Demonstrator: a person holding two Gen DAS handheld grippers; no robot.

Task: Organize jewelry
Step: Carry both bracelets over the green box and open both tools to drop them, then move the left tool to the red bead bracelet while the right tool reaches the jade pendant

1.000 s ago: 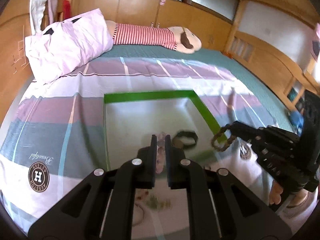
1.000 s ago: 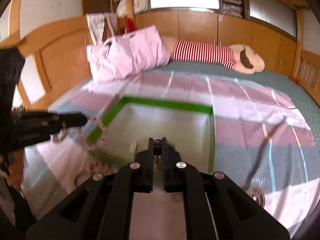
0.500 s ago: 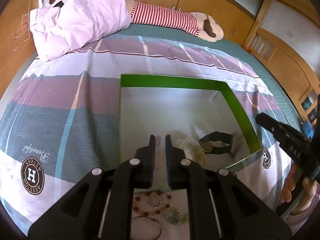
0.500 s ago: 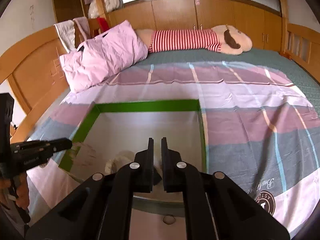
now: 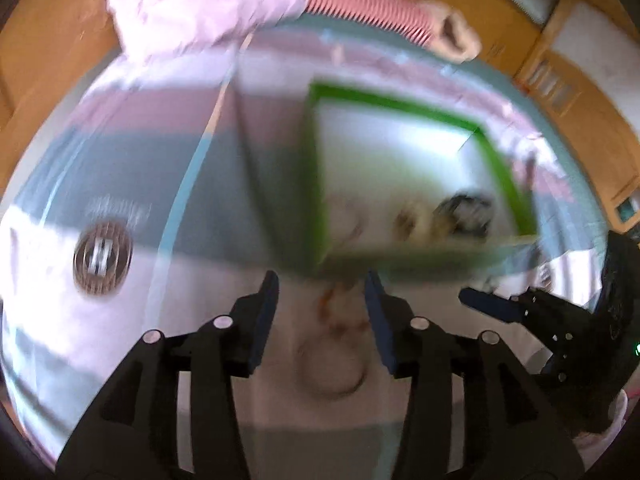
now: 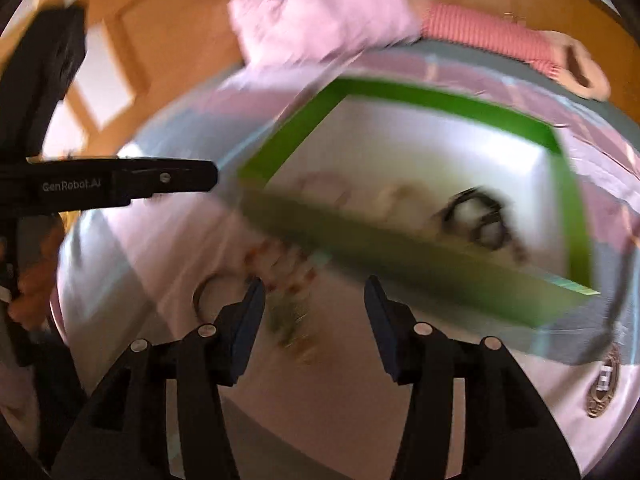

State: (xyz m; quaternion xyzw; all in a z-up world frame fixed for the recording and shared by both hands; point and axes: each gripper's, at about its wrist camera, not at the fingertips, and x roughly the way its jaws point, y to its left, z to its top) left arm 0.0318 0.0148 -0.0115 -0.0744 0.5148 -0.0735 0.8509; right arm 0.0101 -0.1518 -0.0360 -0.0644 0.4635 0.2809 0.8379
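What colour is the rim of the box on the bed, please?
Bright green; the box rim shows best in the right wrist view.

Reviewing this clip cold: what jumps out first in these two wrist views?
The green-rimmed box on the striped bedspread, a black watch lying blurred at its near right. Outside its near wall lie loose pieces: a beaded bracelet and a plain ring bangle. The left gripper and right gripper both stand open and empty above those pieces, jaws just widened.
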